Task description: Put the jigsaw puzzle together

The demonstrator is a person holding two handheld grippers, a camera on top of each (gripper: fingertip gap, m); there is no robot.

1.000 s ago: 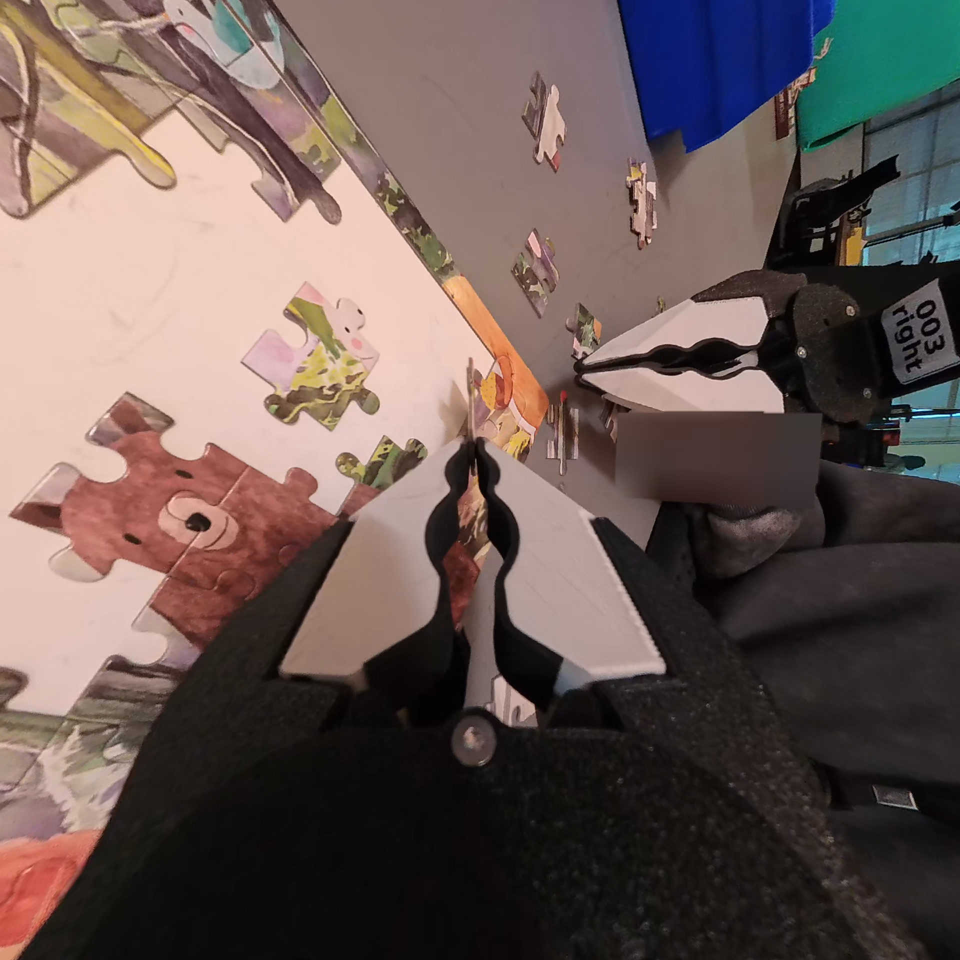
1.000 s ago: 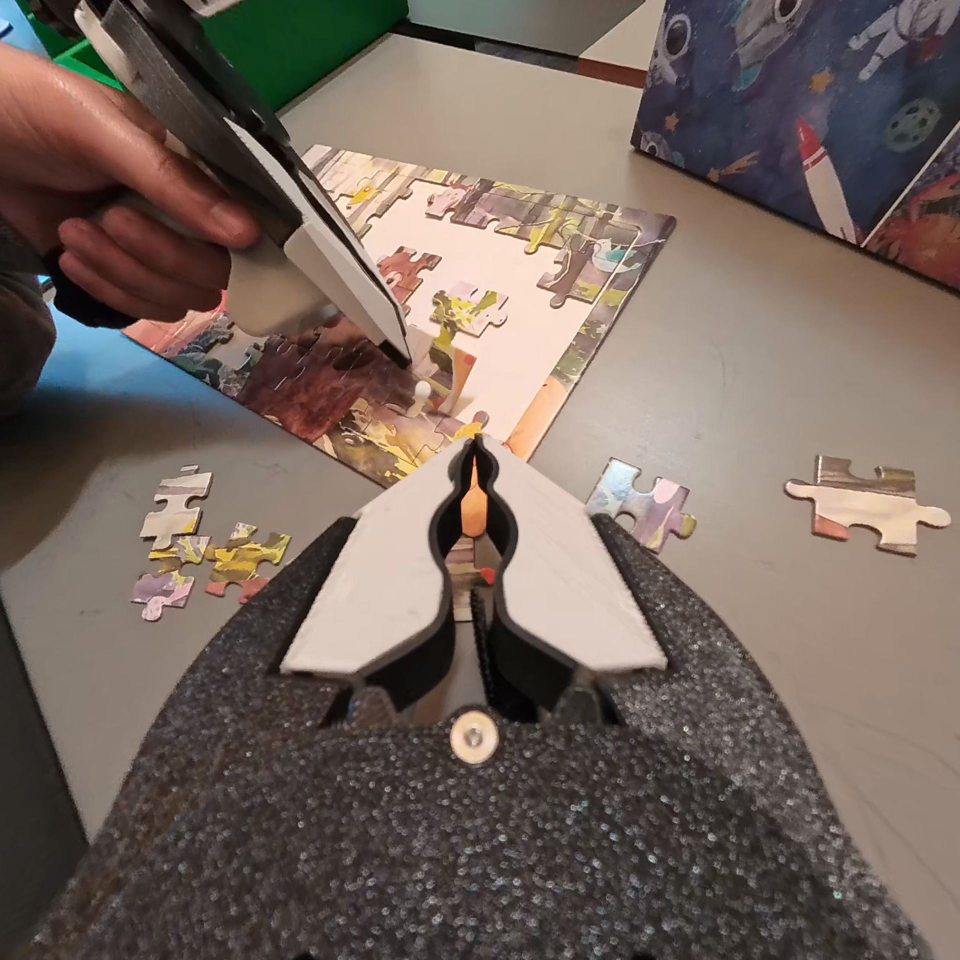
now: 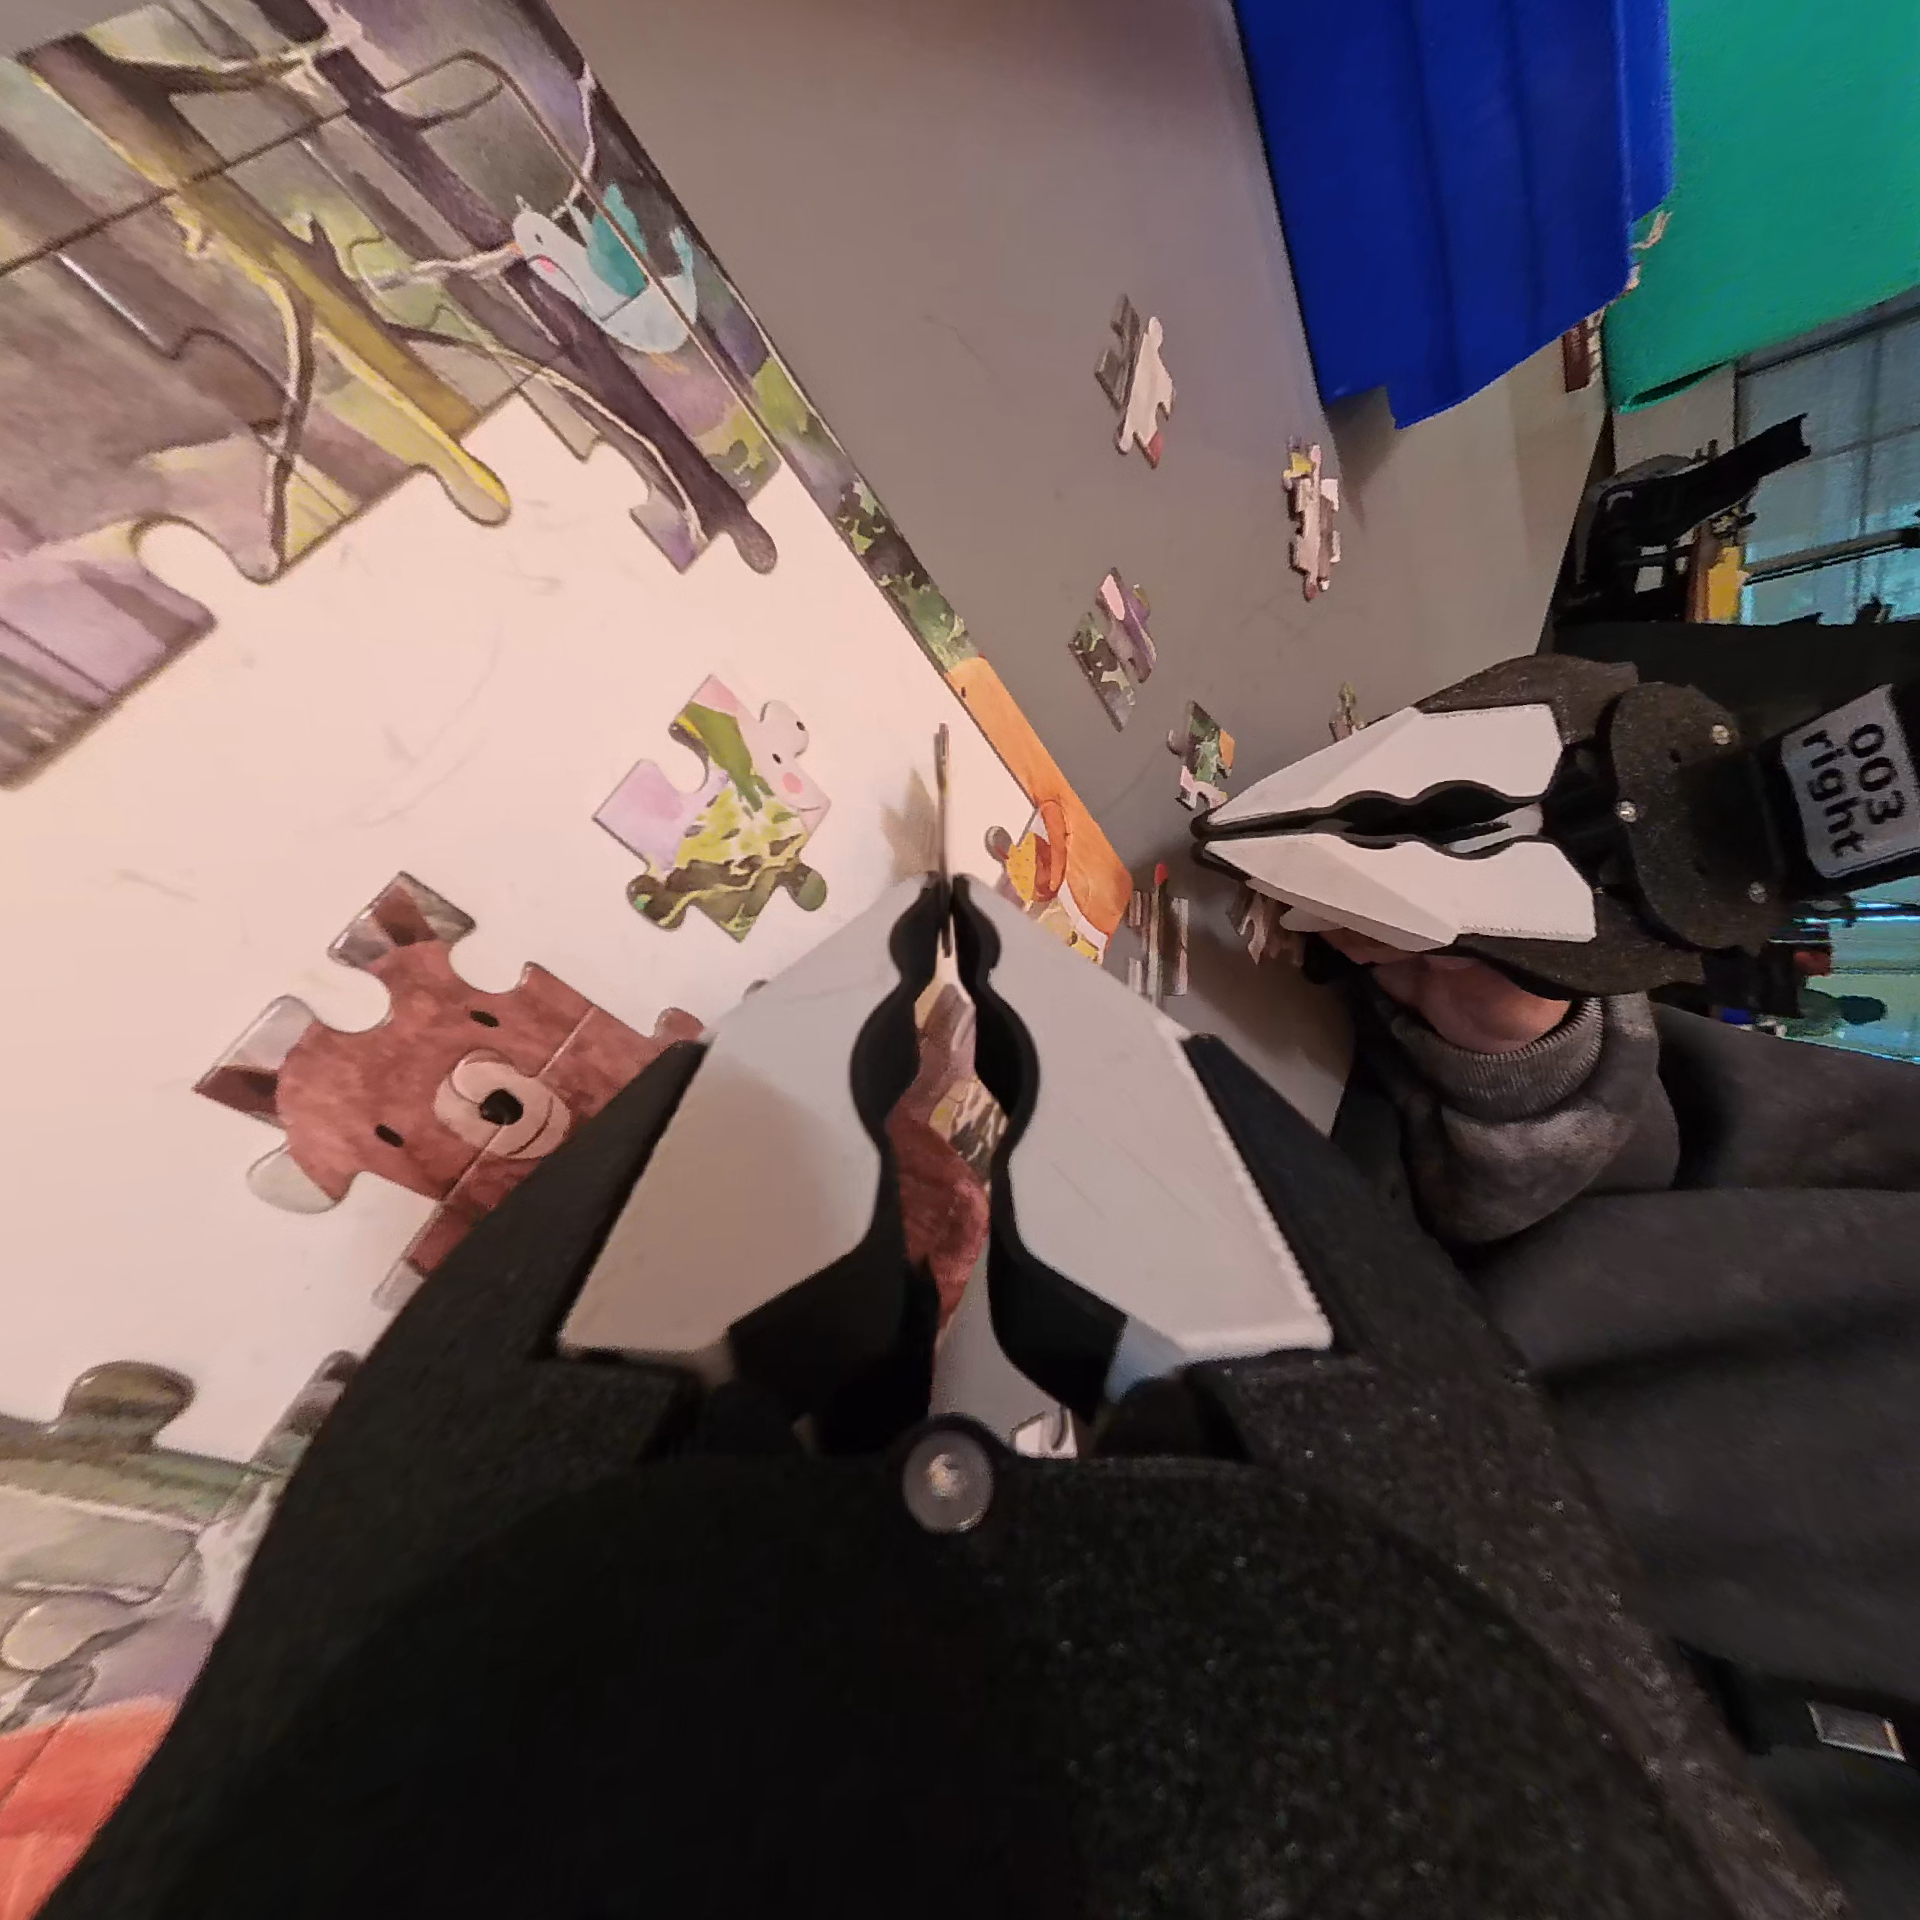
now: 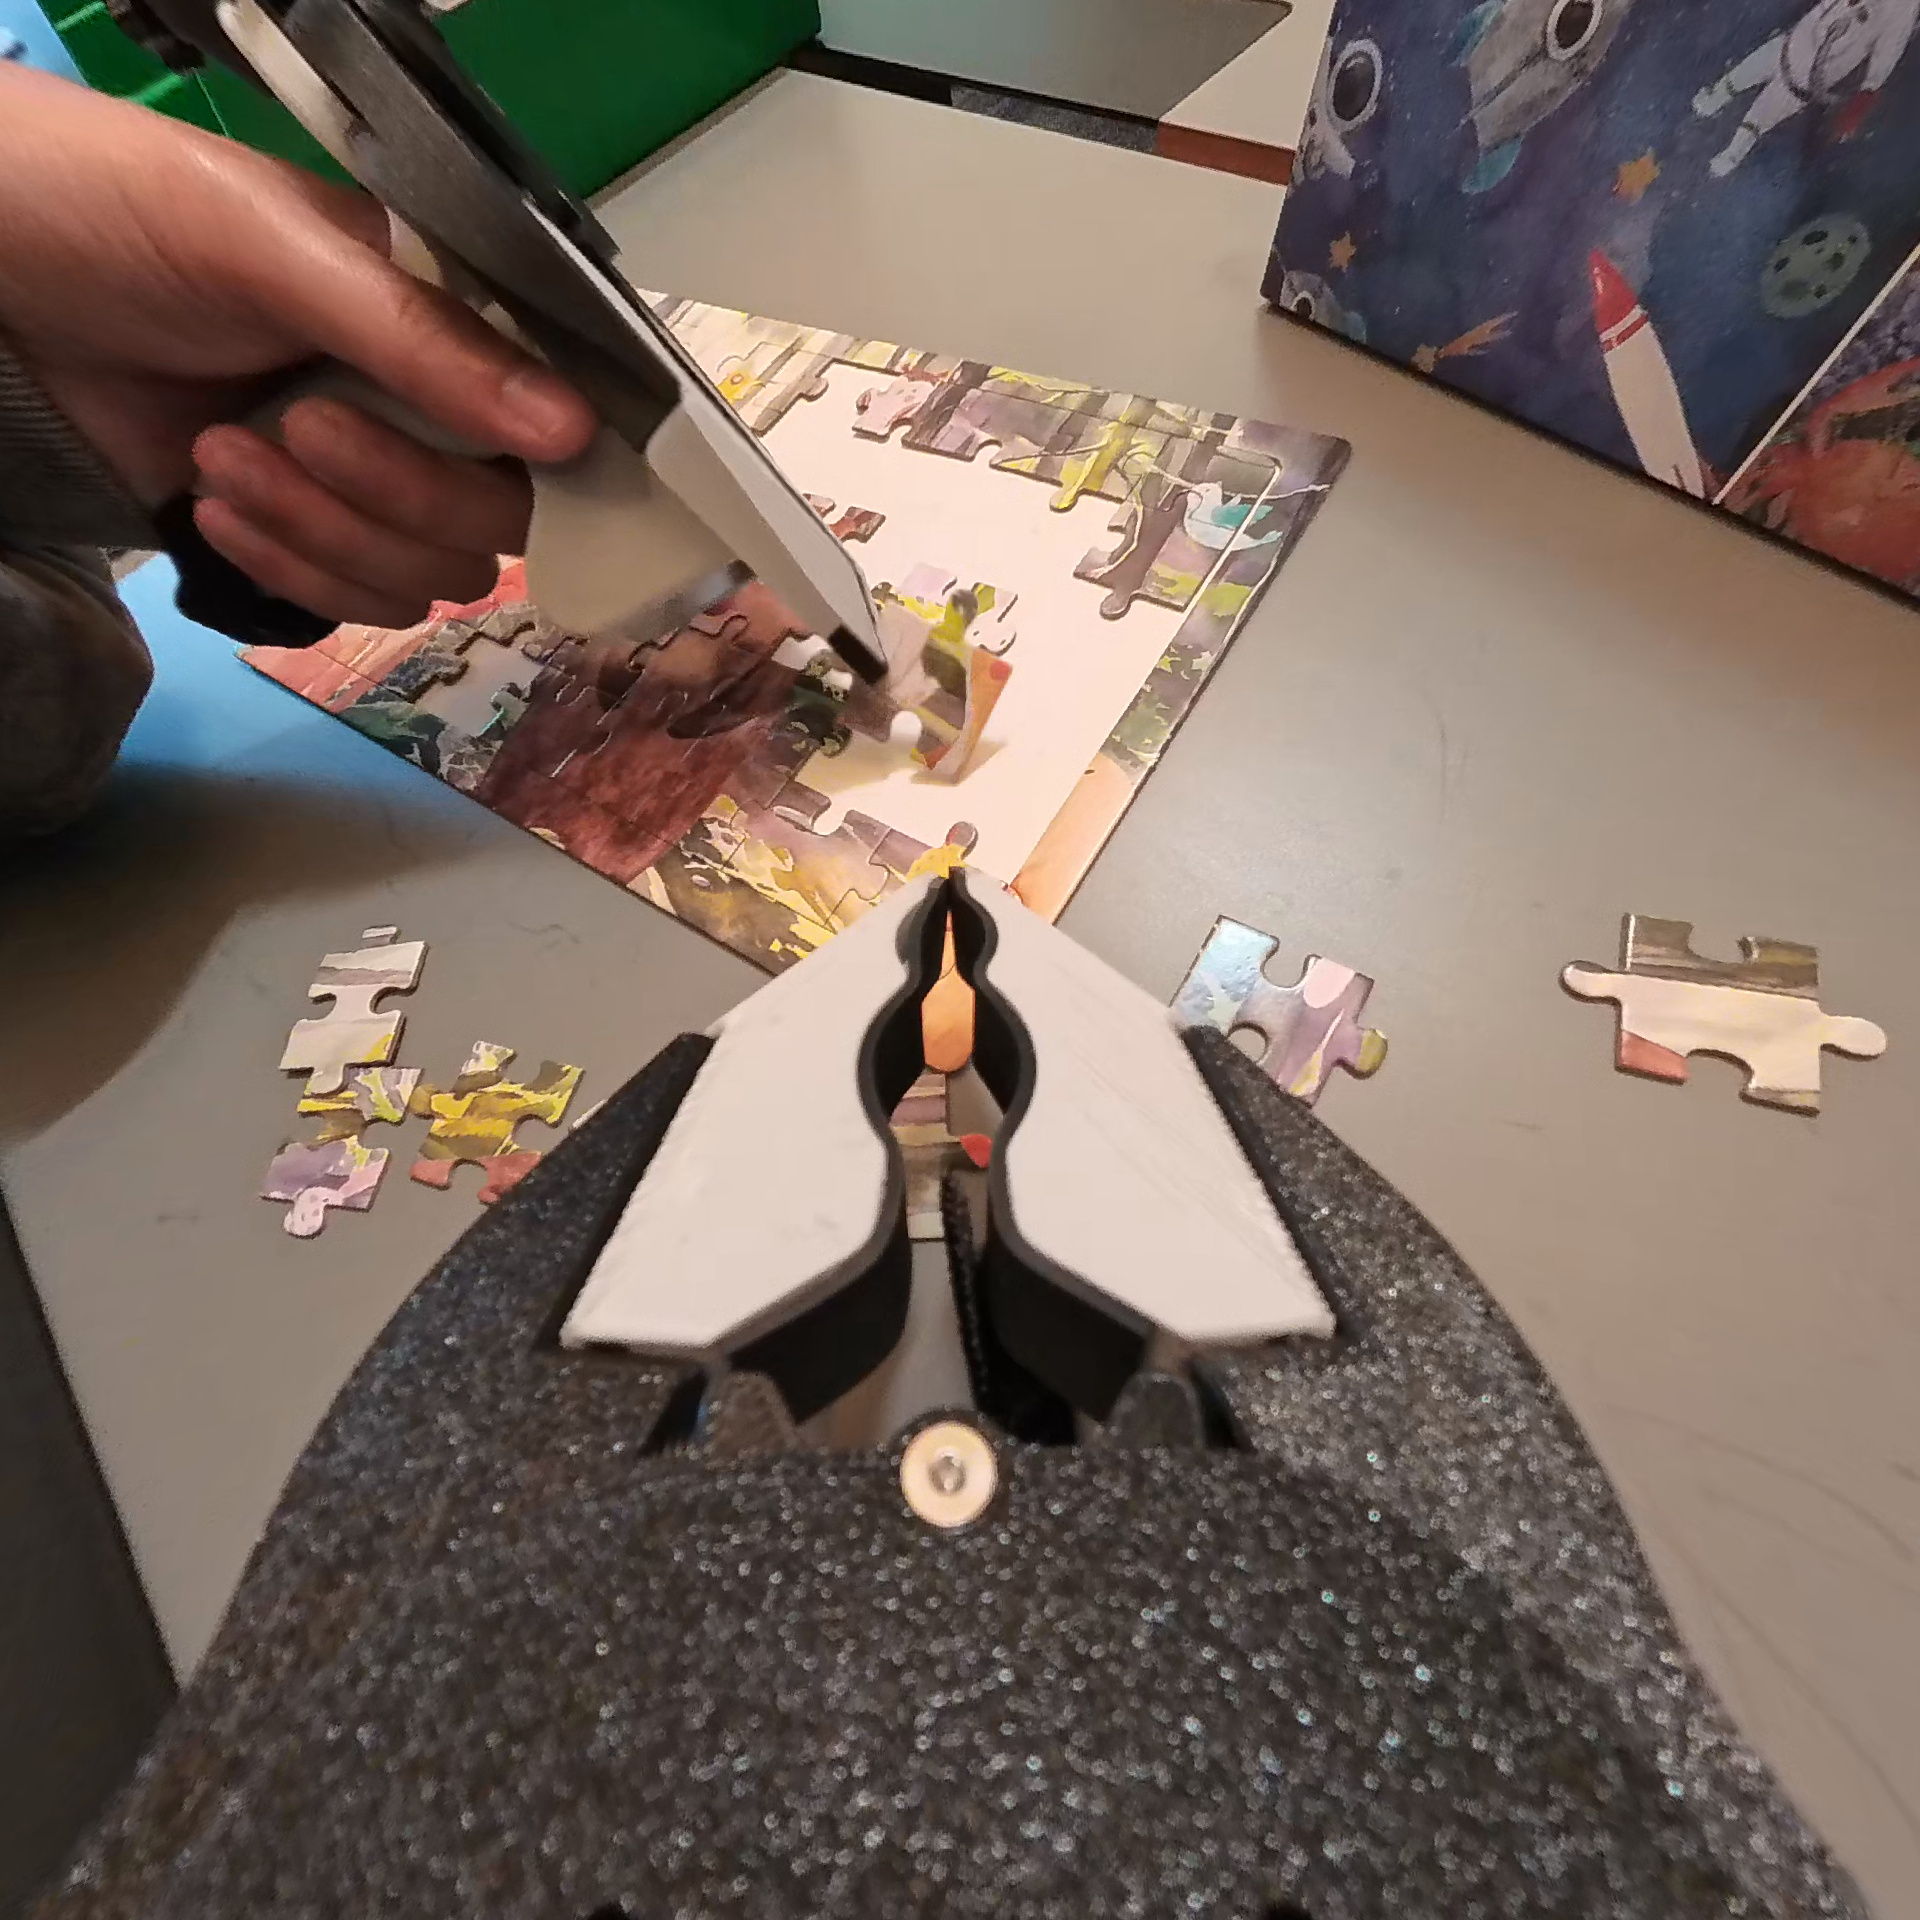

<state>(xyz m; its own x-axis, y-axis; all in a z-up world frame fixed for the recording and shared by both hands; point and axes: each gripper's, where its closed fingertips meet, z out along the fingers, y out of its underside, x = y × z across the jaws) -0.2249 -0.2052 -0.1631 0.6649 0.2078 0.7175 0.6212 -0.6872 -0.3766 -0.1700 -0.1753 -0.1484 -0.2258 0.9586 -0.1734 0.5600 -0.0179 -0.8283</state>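
The grey table (image 4: 1455, 831) carries the jigsaw puzzle board (image 4: 1081, 540), partly filled, its pale middle bare. Beyond the board's far corner stands a box (image 4: 1621, 239) printed with rockets and astronauts. Over the board's near half, a hand (image 4: 260, 343) holds the left gripper (image 3: 948, 891), its fingers pinched tight on a puzzle piece (image 4: 951, 686) held upright on edge, its lower edge at or just above the bare part of the board. The right gripper (image 4: 952, 881) hangs off the board's near corner, its tips pressed together with nothing between them. Loose pieces lie on the table around that corner: a cluster (image 4: 416, 1081) to its left, one purple piece (image 4: 1283, 1013) just right, one pale piece (image 4: 1725, 1013) farther right.
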